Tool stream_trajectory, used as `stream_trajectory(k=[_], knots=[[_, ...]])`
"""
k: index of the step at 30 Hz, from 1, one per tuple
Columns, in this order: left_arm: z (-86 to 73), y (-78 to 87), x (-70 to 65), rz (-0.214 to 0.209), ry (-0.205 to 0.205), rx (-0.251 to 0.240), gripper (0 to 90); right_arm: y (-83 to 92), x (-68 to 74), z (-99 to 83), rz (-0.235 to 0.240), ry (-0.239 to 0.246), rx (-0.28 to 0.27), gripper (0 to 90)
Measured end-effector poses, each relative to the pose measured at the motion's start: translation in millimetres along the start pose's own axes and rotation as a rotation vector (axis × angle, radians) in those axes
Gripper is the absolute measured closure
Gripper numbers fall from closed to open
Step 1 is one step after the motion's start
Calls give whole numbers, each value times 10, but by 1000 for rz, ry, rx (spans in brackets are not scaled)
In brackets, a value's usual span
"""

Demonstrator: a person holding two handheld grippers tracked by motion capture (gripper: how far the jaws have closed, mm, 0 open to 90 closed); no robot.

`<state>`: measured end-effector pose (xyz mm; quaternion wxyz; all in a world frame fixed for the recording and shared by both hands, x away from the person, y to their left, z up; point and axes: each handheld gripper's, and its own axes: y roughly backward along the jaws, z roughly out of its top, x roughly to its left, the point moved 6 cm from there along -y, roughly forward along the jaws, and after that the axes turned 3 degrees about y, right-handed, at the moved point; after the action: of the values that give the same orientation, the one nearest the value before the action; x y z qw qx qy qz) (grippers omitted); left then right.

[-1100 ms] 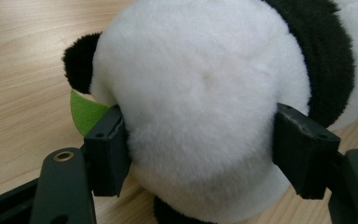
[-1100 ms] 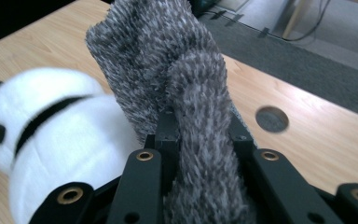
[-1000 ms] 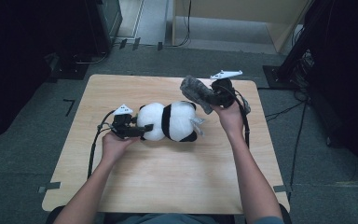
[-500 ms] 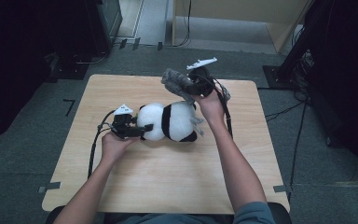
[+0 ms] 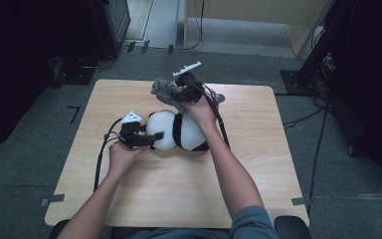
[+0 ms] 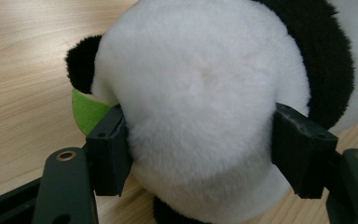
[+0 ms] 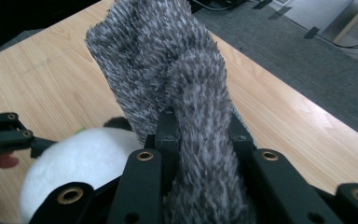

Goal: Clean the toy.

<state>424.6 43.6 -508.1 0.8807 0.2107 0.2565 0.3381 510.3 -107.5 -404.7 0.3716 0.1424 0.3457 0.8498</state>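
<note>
While the left tongs point(image 5: 151, 140) stay put at the near-left of the bench point(image 5: 258, 164), their jaws spread wide around the white head of the plush panda point(image 5: 179, 132) and pressing into the fur on both sides, the right tongs point(image 5: 176, 91) have carried the grey fuzzy cloth point(image 5: 165, 89) leftward across the far part of the bench. A second ago that cloth hung over the far-right part, beyond the panda's rump; now it sits above and just beyond the panda's middle, toward the head. In the right gripper view the jaws are closed nearly all the way, pinching a thick fold of the grey cloth point(image 7: 168, 79), whose loose end stands up in front of the camera, with the panda's white head point(image 7: 84, 158) low at the left and the left tongs point(image 7: 9, 135) at the edge. The left gripper view shows the pads point(image 6: 109, 156) sunk into the panda's head point(image 6: 200, 107), a black ear and a scrap of green at the left. The panda lies on its side in the middle of the bench, head to the left. I judge that the cloth is being brought to the toy, perhaps to wrap or dress it, while the left hand steadies it; the next move likely needs the cloth lowered over the head without dragging the toy out of that hold.
</note>
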Motion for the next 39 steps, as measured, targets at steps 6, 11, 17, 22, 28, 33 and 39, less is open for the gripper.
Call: stream_trajectory(k=[6, 11, 17, 22, 28, 33, 39], knots=[[3, 2, -3, 1, -5, -1, 293, -236, 197, 76, 52, -3, 12, 737], [1, 1, -2, 3, -4, -1, 293, -424, 329, 68, 67, 26, 55, 737], [3, 2, -4, 10, 7, 5, 297, -484, 222, -48, 57, 22, 103, 739], [2, 2, -2, 12, 8, 9, 297, -407, 48, -124, 24, 20, 136, 739], [2, 1, -1, 11, 8, 6, 297, -313, -227, -273, -12, -5, 173, 740], [2, 0, -2, 12, 9, 5, 297, -234, -433, -378, -38, -51, 171, 743], [0, 1, 0, 12, 6, 6, 298, -135, -623, -525, -56, -97, 173, 742]])
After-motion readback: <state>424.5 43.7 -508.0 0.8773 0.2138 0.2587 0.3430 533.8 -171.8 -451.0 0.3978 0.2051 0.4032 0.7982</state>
